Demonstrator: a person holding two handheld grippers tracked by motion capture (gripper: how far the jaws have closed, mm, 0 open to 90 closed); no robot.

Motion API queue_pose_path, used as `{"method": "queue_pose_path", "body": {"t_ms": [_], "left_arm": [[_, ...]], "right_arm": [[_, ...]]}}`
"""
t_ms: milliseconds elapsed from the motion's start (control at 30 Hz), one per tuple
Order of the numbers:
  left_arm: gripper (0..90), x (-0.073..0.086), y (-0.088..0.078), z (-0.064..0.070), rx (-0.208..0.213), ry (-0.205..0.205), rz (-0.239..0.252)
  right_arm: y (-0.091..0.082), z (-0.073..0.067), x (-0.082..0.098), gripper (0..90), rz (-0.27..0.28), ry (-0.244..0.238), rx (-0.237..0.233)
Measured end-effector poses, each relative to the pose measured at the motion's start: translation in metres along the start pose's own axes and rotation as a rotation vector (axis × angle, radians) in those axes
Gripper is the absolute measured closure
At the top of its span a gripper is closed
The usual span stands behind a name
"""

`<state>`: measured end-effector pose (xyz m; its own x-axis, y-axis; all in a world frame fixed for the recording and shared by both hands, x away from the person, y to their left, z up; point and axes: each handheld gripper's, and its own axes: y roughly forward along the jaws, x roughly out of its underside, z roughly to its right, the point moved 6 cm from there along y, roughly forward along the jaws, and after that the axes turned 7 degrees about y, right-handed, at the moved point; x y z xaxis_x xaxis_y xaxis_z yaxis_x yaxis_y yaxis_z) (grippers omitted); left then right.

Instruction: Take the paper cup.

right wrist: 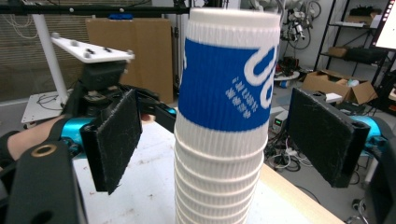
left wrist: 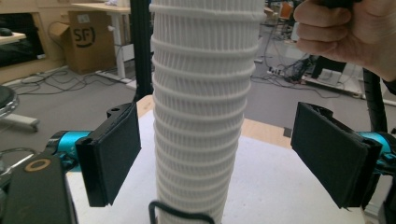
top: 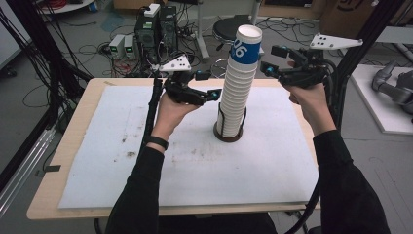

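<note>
A tall stack of white ribbed paper cups (top: 237, 92) stands upright in a dark wire holder (top: 228, 132) at the middle of the table. The top cup (top: 245, 46) carries a blue band with white print. My left gripper (top: 210, 84) is open at mid-height on the stack's left side, its jaws on either side of the cups (left wrist: 201, 112) with gaps. My right gripper (top: 267, 59) is open at the top cup (right wrist: 229, 79), jaws apart on both sides without touching.
A white mat (top: 146, 161) covers the wooden table (top: 53, 190). Beyond the table stand a black stool (top: 225, 29), computer cases (top: 156, 27) and cables on the floor. Dark frame posts (top: 360, 44) rise at the right.
</note>
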<state>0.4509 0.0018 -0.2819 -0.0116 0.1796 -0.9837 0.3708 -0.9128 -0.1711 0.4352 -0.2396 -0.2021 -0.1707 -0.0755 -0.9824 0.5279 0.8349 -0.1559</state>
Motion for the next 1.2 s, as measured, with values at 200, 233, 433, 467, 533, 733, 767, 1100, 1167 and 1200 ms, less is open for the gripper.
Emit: {"method": "queue_pose_path", "body": {"t_ms": [200,233,433,467,533,733,767,1100,1167,1200], "left_arm": [[15.9,-0.012,0.022,-0.006,0.034,-0.007,0.005],[15.8,-0.016,0.028,-0.007,0.045,-0.013,0.011],[15.4,-0.026,0.044,-0.009,0.084,-0.014,0.016],[14.1,-0.028,0.047,-0.009,0.085,-0.013,0.016],[13.4,-0.031,0.052,-0.010,0.086,-0.012,0.014],[13.3,-0.032,0.061,-0.014,0.081,-0.006,-0.007],[13.4,-0.033,0.063,-0.014,0.079,-0.012,-0.004],[13.3,-0.035,0.063,-0.016,0.089,-0.008,-0.003],[13.3,-0.035,0.065,-0.016,0.091,-0.010,-0.006],[13.3,-0.035,0.065,-0.016,0.094,-0.007,-0.004]], "right_arm": [[0.004,-0.001,-0.008,18.6,-0.009,-0.015,-0.001],[0.005,0.000,-0.009,18.6,-0.012,-0.021,0.004],[0.009,0.001,-0.015,18.6,-0.027,-0.022,0.010],[0.010,0.002,-0.016,18.6,-0.027,-0.021,0.011],[0.010,0.002,-0.017,18.6,-0.031,-0.020,0.009],[0.013,0.003,-0.020,18.6,-0.039,-0.020,0.007],[0.015,0.004,-0.018,18.6,-0.046,-0.015,0.006],[0.018,0.014,-0.004,18.6,-0.062,0.020,0.012],[0.019,0.014,-0.003,18.6,-0.063,0.015,0.010],[0.020,0.014,-0.002,18.6,-0.066,0.012,0.012]]}}
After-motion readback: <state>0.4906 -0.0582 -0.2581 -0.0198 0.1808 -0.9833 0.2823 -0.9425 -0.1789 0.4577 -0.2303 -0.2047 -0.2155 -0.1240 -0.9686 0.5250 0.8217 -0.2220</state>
